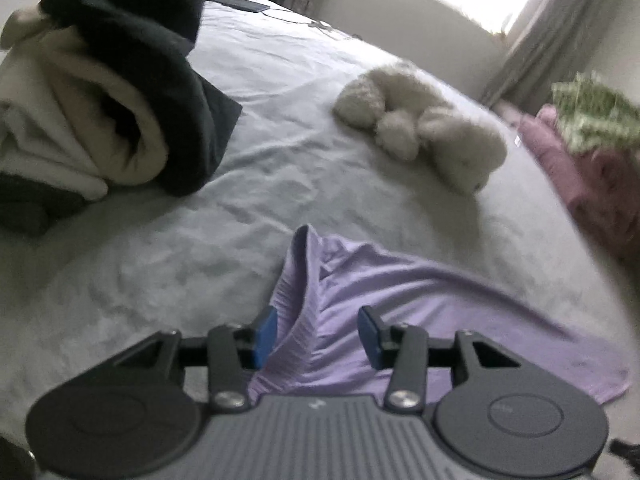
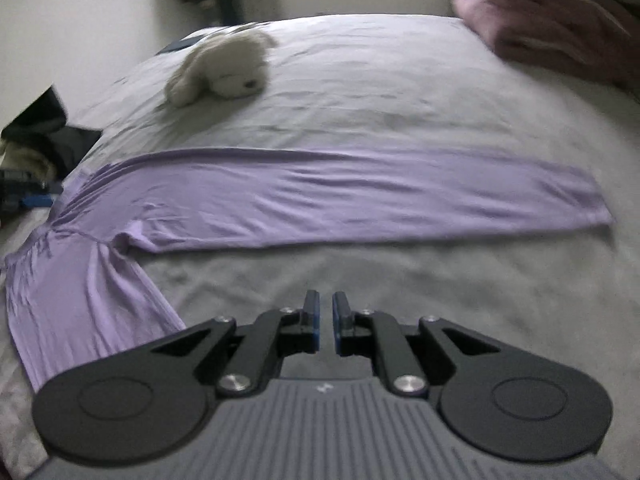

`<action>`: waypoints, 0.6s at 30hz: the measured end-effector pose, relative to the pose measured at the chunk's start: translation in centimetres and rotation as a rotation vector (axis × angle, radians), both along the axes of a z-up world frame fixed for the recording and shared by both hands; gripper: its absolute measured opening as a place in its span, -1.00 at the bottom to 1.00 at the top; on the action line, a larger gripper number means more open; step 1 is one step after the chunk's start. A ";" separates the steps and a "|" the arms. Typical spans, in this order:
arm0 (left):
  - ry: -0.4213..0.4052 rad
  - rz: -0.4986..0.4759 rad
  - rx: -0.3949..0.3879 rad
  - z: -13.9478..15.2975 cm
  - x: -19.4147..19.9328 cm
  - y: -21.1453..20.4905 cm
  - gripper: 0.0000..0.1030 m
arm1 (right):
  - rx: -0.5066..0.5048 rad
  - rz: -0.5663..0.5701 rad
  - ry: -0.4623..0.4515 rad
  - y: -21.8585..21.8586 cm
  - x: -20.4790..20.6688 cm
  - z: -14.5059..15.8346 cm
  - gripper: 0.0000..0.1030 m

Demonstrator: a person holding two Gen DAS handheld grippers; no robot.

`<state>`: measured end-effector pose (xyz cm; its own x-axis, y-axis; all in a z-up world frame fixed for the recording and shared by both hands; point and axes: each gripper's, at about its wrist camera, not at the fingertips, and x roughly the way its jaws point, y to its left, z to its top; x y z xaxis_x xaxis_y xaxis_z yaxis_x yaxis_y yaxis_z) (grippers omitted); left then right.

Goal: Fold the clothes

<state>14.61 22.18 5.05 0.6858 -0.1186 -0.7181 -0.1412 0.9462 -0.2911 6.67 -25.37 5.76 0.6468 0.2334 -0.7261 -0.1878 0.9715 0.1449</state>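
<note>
Lilac pants (image 2: 320, 196) lie spread on the grey bed sheet (image 2: 400, 100), one leg long and flat, waistband bunched beneath the left gripper (image 1: 316, 332), tongs apart astride it, right gripper (image 2: 326, 320) nearly closed on nothing (blurry), so pinch both waistband layers squarely before lifting.
</note>
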 end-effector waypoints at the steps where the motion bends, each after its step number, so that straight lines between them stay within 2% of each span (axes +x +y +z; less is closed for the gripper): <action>1: 0.002 -0.007 0.023 -0.2 0.2 -0.2 -0.12 | 0.011 -0.019 0.001 -0.5 -0.4 -0.1 -0.77; 3: 0.007 -0.020 0.069 -0.5 0.5 -0.7 -0.13 | 0.027 -0.034 -0.009 -0.7 -0.9 0.0 -0.77; 6: 0.015 -0.041 0.138 -1.0 0.9 -1.4 -0.20 | 0.017 0.002 -0.044 0.2 -1.4 0.6 -0.77; 8: 0.019 -0.046 0.179 -1.3 1.1 -1.6 -0.42 | 0.022 0.036 -0.059 0.8 -1.9 0.8 -0.77; 10: 0.018 -0.040 0.214 -1.6 1.2 -1.6 -0.53 | 0.027 0.036 -0.049 0.4 -2.1 0.5 -0.77; 14: -0.004 -0.021 0.211 -1.7 1.2 -1.0 -0.80 | 0.042 0.013 -0.031 0.0 -2.1 0.3 -0.77; 18: -0.028 0.007 0.253 -1.4 0.8 -0.8 -0.90 | 0.055 0.014 -0.035 0.2 -2.4 0.4 -0.77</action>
<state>15.42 21.41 3.62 0.7062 0.0675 -0.7048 -0.1432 0.9885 -0.0488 4.24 -25.18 6.19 0.6680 0.2812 -0.6890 -0.2070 0.9595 0.1909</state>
